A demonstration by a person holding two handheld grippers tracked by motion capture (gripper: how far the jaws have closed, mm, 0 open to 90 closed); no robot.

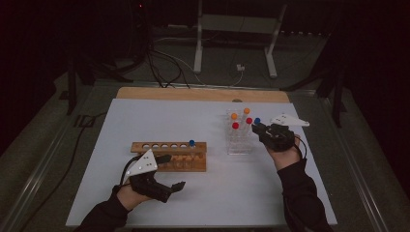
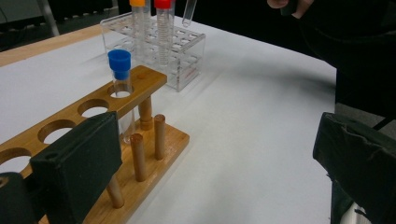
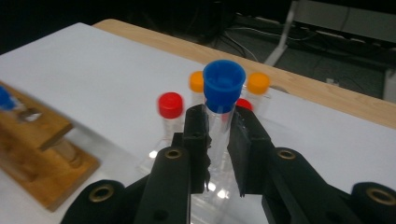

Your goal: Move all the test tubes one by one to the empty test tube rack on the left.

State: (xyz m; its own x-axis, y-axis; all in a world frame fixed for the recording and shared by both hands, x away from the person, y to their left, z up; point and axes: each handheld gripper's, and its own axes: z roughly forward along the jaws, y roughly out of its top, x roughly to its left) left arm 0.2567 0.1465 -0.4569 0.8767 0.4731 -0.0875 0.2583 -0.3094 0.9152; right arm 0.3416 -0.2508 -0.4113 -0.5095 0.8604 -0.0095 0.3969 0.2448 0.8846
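My right gripper [image 3: 217, 135] is shut on a clear tube with a blue cap [image 3: 223, 84], held upright just above the clear plastic rack [image 1: 240, 137]. From above, that tube's blue cap [image 1: 257, 120] sits at the right gripper [image 1: 261, 128], right of the rack. Two orange-capped tubes [image 1: 234, 116] and two red-capped tubes [image 1: 235, 125] stand in that rack. A wooden rack [image 1: 169, 155] holds one blue-capped tube [image 2: 120, 79] at its right end. My left gripper [image 1: 173, 172] stands open in front of the wooden rack, its pads [image 2: 79, 163] wide apart with nothing between them.
The white table top [image 1: 203, 193] has free room in front of both racks. A wooden strip [image 1: 203, 94] runs along its far edge. Cables and a metal stand [image 1: 237, 34] lie on the floor beyond.
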